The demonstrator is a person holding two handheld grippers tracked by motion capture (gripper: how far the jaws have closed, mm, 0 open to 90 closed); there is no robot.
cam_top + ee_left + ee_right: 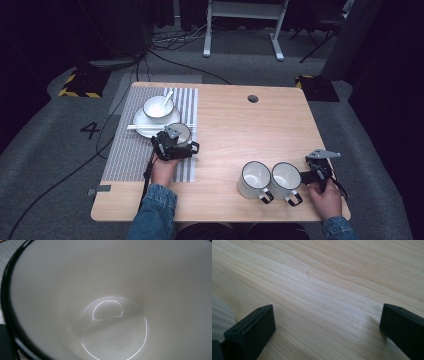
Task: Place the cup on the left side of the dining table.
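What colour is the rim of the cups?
Black, around white cups; the left gripper view shows the rim best.

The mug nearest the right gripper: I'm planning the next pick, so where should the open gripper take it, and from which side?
Probably the wall at the rim of the right mug, one jaw inside, one outside, from the right, where the right gripper sits open. Its mouth faces up, the other mug crowds its left, and its handle points toward the person, likely a harder hold.

Three white mugs — two side by side (256, 179) (286, 180) at the lower right, one (180, 133) left of center. One bowl (158, 107), one plate (142, 129), one spoon (167, 97) — upper left. One striped mat (125, 150).
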